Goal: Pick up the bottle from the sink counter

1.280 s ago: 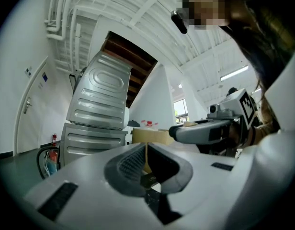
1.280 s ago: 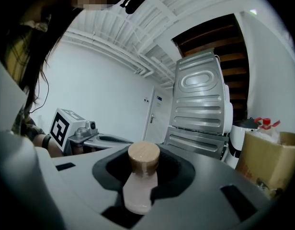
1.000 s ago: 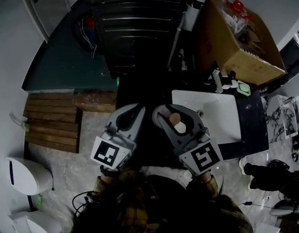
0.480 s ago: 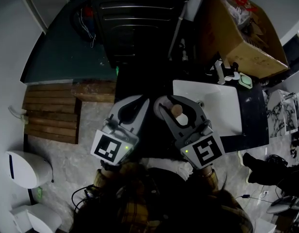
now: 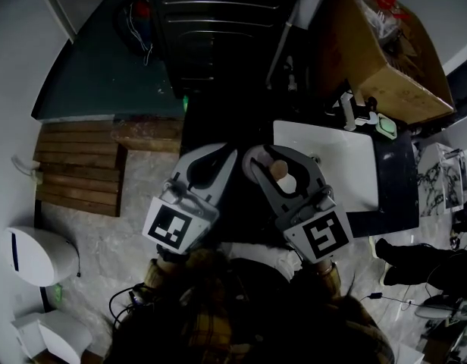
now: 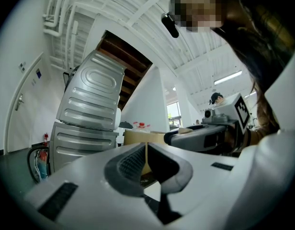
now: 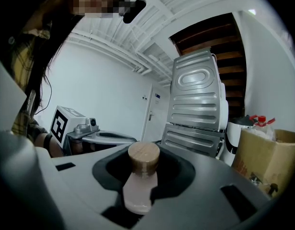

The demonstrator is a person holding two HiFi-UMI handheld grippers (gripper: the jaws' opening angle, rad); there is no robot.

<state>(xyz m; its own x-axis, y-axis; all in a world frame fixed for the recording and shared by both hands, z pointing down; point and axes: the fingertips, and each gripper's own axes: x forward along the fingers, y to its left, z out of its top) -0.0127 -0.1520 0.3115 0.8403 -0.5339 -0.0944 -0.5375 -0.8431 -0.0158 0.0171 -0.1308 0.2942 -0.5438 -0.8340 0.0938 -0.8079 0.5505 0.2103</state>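
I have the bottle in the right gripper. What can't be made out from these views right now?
- Bottle, lower body and base: hidden below the right gripper jaws in the right gripper view; the head view shows only the cap and shoulder.
- Small items at the back of the sink counter: too small and dark in the head view to name.
- Cardboard box contents: cut off by the head view's top edge.

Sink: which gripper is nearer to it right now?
Right. The right gripper, shut on the bottle, hangs just off the sink's left edge. The left gripper, shut and empty, is farther left, beyond the right one.
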